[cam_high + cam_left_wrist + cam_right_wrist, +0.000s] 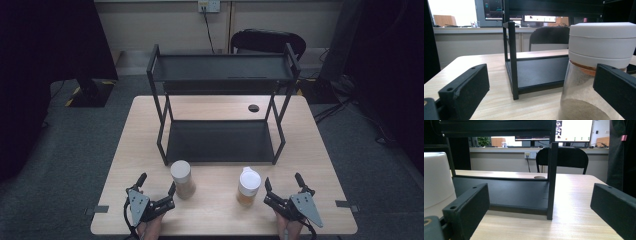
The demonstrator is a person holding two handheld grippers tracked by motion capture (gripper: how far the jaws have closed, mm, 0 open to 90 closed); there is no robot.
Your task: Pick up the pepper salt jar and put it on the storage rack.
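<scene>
- Two clear jars stand at the table's [220,210] near edge, in front of the black shelf rack [222,107]: the left jar [181,180] with a flat round lid, the right jar [248,187] with a white spouted lid.
- Your left gripper [156,187] is spread wide, one jaw just beside the left jar, grasping nothing.
- Your right gripper [284,184] is likewise released, near the right jar.
- Left jar holds pale brown powder; right jar's lower part looks amber.

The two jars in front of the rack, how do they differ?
The left jar has a flat, round, pale lid; the right jar has a brighter white lid with an uneven outline. The left jar holds tan powder, the right jar's contents look more orange. Both stand upright on the table, each beside an open claw.
</scene>
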